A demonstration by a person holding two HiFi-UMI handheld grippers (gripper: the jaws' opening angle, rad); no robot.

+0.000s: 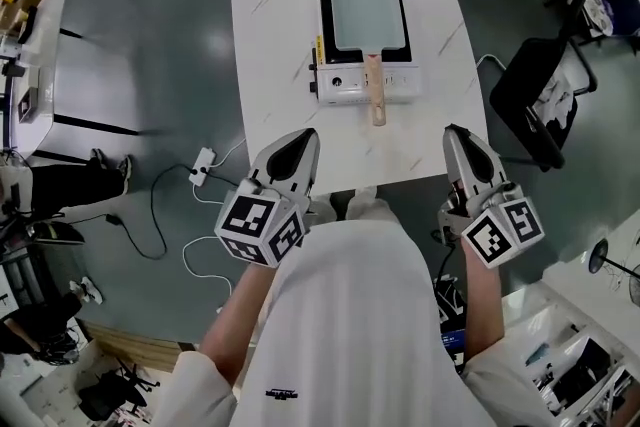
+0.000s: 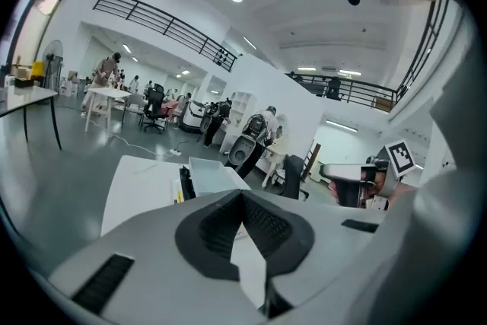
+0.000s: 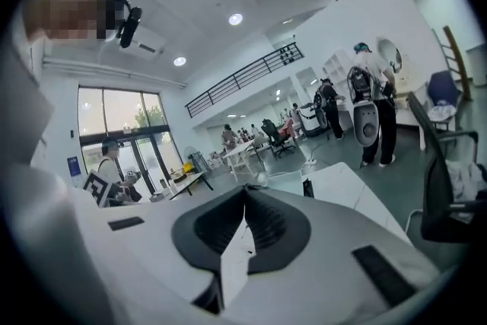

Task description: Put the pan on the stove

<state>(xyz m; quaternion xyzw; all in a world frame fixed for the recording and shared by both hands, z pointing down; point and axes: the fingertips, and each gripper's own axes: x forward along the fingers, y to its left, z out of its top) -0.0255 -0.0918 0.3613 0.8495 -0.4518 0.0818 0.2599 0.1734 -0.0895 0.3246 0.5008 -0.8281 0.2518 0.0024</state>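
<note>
My left claw [image 1: 306, 137] is closed, pads pressed flat together with nothing between them. My right claw [image 1: 456, 131] is the same, closed and empty. The pan [image 1: 365, 13], pale and rectangular, sits on the stove [image 1: 345, 85] toward the far middle of the worktop [image 1: 270, 55]. Its wooden handle [image 1: 375, 91] points back at me, crossing the stove's white front panel and ending over the bare worktop.

Both claws hang at the near edge of the worktop, one on each side of the handle and well short of it, tips pointing toward the stove. In the left gripper view my closed left claw [image 2: 243, 202] has the pan [image 2: 207, 173] beyond it. In the right gripper view my right claw [image 3: 245, 198] shows only a corner of the worktop [image 3: 342, 186] past its tips.

On the floor, a white power strip [image 1: 202, 165] lies left of the worktop and a black chair [image 1: 535, 100] stands to its right.
</note>
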